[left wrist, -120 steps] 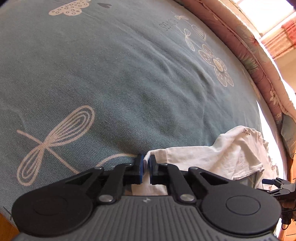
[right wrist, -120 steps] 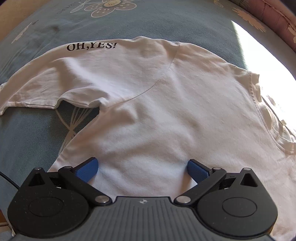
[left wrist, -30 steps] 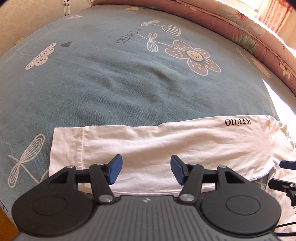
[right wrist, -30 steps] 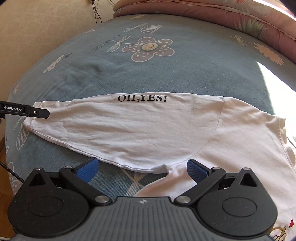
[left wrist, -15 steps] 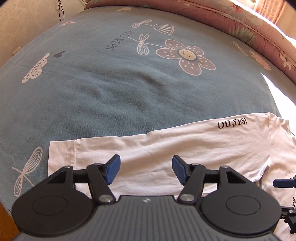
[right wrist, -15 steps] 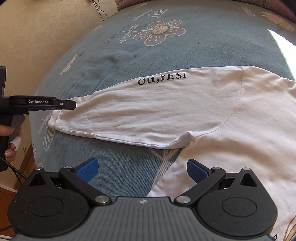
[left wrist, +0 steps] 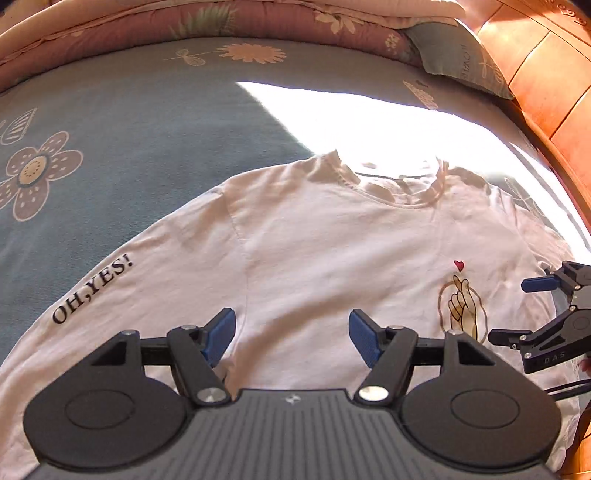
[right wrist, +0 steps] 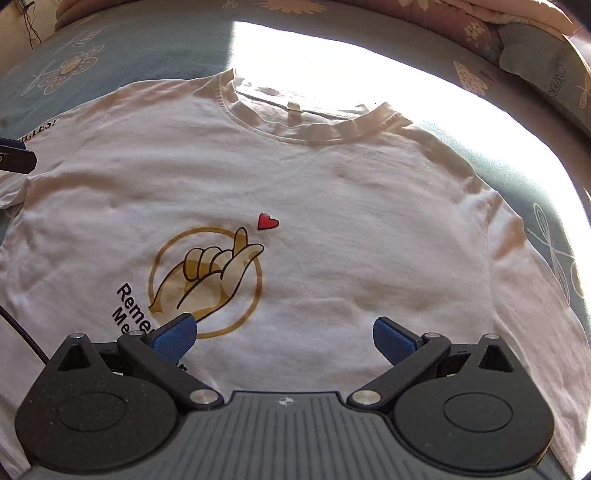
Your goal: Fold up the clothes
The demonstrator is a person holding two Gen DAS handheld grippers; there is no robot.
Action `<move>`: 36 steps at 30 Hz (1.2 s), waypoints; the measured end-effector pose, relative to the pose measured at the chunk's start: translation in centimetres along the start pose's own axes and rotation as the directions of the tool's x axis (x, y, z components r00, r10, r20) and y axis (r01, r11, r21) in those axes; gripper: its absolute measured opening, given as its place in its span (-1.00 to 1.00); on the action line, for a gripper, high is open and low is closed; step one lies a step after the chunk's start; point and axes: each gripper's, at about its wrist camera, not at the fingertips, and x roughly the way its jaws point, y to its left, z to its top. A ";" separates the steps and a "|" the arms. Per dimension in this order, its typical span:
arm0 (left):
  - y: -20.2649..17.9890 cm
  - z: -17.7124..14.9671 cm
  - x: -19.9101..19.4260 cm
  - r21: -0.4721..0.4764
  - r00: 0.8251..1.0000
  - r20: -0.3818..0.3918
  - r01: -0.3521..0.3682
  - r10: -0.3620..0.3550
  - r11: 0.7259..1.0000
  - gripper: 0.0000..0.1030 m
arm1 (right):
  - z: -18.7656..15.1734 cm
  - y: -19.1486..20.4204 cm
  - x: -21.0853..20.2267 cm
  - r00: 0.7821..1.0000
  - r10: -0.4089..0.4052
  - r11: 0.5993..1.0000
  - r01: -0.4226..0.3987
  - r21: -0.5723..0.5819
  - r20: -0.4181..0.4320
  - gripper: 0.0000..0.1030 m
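Left claw (left wrist: pixel 291 338) opening, nothing between pads, above white T-shirt (left wrist: pixel 332 251). Right claw (right wrist: pixel 284 338) spread wide, empty, possibly clear of cloth. Shirt flat, front up, on blue bed sheet (left wrist: pixel 147 122); collar farthest, pink quilt (left wrist: pixel 147 22) beyond.

My claw pads (right wrist: pixel 173 338): blue on black | T-shirt (right wrist: pixel 332 192): white, gold-ringed hand print, red heart, black lettering | bed sheet (left wrist: pixel 129 122): teal with cream flowers | quilt (left wrist: pixel 147 22): pink floral | headboard (left wrist: pixel 546 66): orange wood
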 end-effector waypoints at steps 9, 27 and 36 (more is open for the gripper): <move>-5.5 3.7 5.3 0.104 0.999 0.004 0.053 -0.054 0.993 0.32 | -3.5 -1.1 0.9 0.995 0.006 0.994 -0.017 0.111 0.099 1.00; -2.3 11.8 12.3 -0.054 0.999 0.018 -0.049 0.050 0.997 0.48 | -4.6 -1.0 0.3 0.984 0.031 0.999 -0.035 0.022 0.174 1.00; -5.7 2.1 3.9 0.157 0.996 -0.080 -0.019 0.032 0.987 0.50 | -9.2 -3.7 -3.1 0.993 0.040 0.998 -0.046 0.051 0.114 1.00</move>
